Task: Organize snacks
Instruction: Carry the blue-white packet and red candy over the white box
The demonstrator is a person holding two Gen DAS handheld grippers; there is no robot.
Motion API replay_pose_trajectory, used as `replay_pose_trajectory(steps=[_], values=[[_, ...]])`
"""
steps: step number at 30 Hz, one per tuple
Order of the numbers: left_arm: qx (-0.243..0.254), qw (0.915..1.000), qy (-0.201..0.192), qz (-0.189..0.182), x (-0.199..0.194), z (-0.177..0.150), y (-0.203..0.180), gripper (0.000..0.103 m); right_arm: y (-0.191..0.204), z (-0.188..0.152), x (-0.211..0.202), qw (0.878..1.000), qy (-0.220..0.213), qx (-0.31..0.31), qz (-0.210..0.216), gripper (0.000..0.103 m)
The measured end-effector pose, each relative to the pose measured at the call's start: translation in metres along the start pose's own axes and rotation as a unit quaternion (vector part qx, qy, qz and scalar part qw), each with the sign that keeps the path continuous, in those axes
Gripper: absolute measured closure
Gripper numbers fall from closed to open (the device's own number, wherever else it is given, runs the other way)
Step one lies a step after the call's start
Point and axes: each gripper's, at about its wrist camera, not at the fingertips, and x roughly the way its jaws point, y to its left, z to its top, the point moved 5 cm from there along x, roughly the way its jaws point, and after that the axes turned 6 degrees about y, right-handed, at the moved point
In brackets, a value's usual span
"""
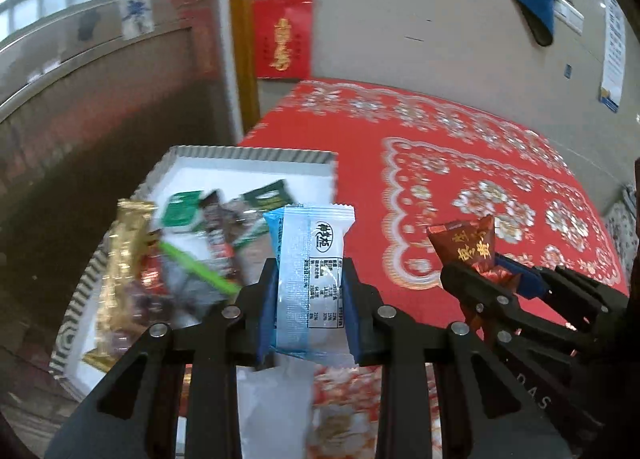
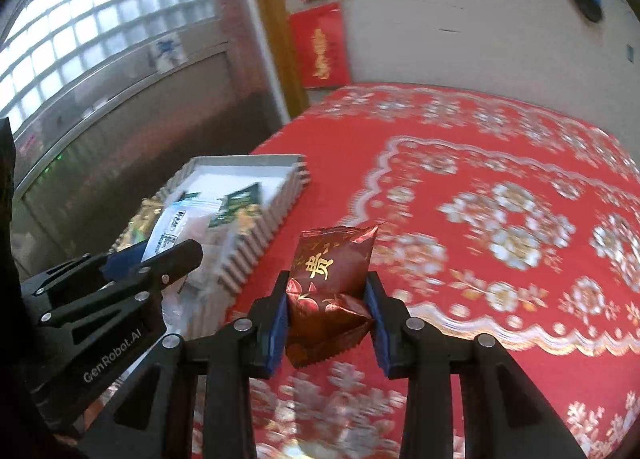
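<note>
My left gripper (image 1: 310, 279) is shut on a light blue and white snack packet (image 1: 310, 259), held upright above the table's left part. My right gripper (image 2: 328, 295) is shut on a dark red foil packet with gold characters (image 2: 332, 283). That red packet (image 1: 466, 245) and the right gripper (image 1: 492, 271) also show at the right of the left wrist view. The left gripper (image 2: 160, 255) with its blue packet (image 2: 170, 229) shows at the left of the right wrist view. A white tray with a ribbed rim (image 1: 256, 155) holds several snack packets (image 1: 216, 235) at the table's left edge.
The table wears a red cloth with a white and gold flower pattern (image 2: 500, 219). Beyond the tray (image 2: 248, 247) the table ends at a wooden post (image 1: 242, 39) and a dark wall. Red paper decorations (image 1: 284, 37) hang on the far wall.
</note>
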Motion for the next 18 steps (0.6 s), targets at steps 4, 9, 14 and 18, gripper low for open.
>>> replay_pose_trajectory(steps=[4,9,14,18], values=[[-0.021,0.9996,0.002,0.018,-0.002,-0.005,0.033,0.076,0.032,0.011,0.011,0.999,0.006,-0.032,0.014,0.067],[-0.042,0.9983,0.008,0.038,0.000,-0.014,0.065,0.076,0.068,0.023,0.033,0.997,0.020,-0.065,0.030,0.067],[-0.055,0.9970,0.013,0.052,0.005,-0.022,0.088,0.076,0.093,0.032,0.055,0.995,0.033,-0.084,0.038,0.067],[-0.064,0.9960,0.017,0.060,0.012,-0.027,0.097,0.076,0.107,0.035,0.075,0.994,0.048,-0.090,0.042,0.067]])
